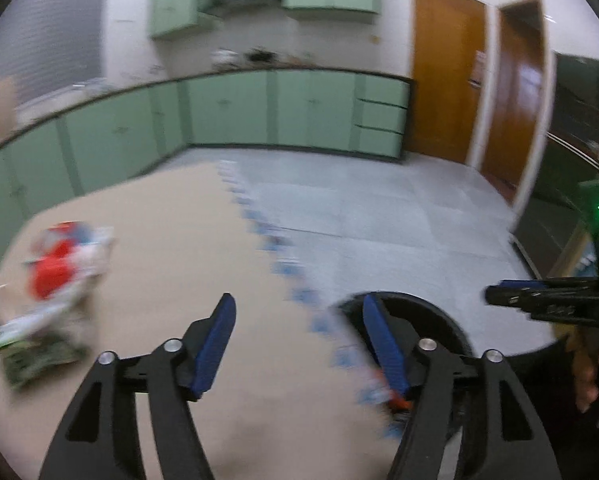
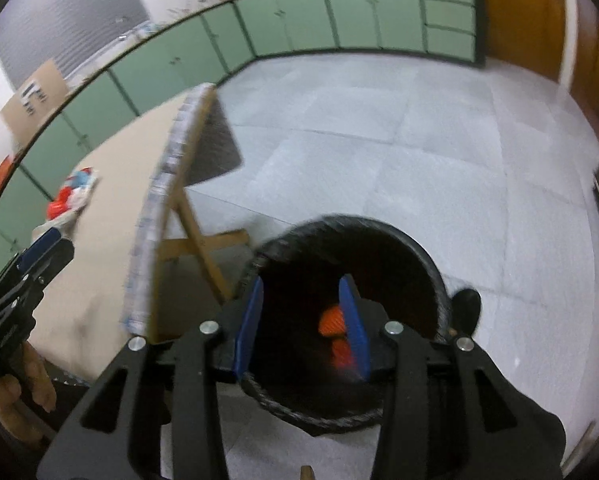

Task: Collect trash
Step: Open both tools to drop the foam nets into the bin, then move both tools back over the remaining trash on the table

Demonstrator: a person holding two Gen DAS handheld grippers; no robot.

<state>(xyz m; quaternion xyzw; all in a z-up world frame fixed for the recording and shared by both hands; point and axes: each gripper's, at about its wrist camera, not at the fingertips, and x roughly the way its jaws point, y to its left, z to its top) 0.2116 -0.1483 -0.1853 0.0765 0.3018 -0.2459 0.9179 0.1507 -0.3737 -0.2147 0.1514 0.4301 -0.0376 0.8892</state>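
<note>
The trash (image 1: 55, 280) lies in a loose heap on the beige table (image 1: 159, 240), at about nine o'clock in the left wrist view – a crumpled bundle of wrappers, bright red at its core with white and pale blue around it, and below it a flatter green and white packet; motion blur smears the finer print. From the right wrist view the same heap (image 2: 73, 194) sits at nine o'clock near the far side of the table (image 2: 111, 184), red and white with a spot of blue. The left gripper (image 1: 295, 344) hangs over the table's edge with its blue pads spread apart and nothing between them. The right gripper (image 2: 305, 322) points down into the round black bin (image 2: 431, 268) standing on the grey floor (image 2: 379, 140) beside the table – its jaws are parted, gripping nothing, and orange pieces (image 2: 331, 320) lie inside the bin just behind the right-hand pad. The bin's rim (image 1: 431, 308) shows at five o'clock in the left view.
</note>
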